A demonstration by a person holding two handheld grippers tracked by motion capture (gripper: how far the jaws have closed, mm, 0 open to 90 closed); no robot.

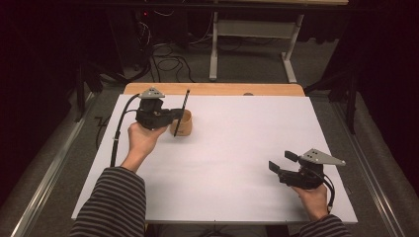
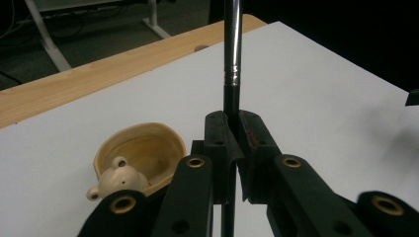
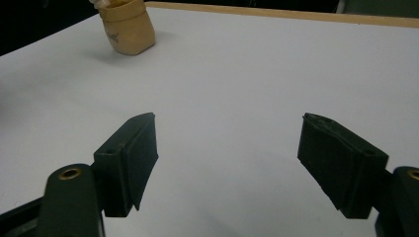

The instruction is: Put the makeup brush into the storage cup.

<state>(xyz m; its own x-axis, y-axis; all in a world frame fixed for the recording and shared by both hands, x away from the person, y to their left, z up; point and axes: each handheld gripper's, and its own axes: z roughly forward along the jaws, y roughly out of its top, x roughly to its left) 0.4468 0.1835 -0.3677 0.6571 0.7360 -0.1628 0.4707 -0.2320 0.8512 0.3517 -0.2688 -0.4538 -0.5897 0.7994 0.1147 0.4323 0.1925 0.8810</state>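
Observation:
A thin black brush [image 1: 182, 111] with a silver ferrule [image 2: 232, 75] stands nearly upright, clamped between the jaws of my left gripper [image 1: 174, 114] [image 2: 232, 129], which is shut on its handle. Just beside and below it sits a small tan cup [image 1: 184, 124] [image 2: 140, 157] [image 3: 127, 27] with a little animal figure on its rim; the brush's lower end is beside the cup, outside it. At the table's near right my right gripper [image 1: 280, 161] [image 3: 228, 148] hovers low over the white surface, open, with nothing between its jaws.
A white sheet [image 1: 232, 148] covers the table, with a wooden edge [image 1: 212, 89] showing at the far side. Beyond it stand a white table frame [image 1: 252, 49] and floor cables [image 1: 168, 64]. Dark surroundings flank both sides.

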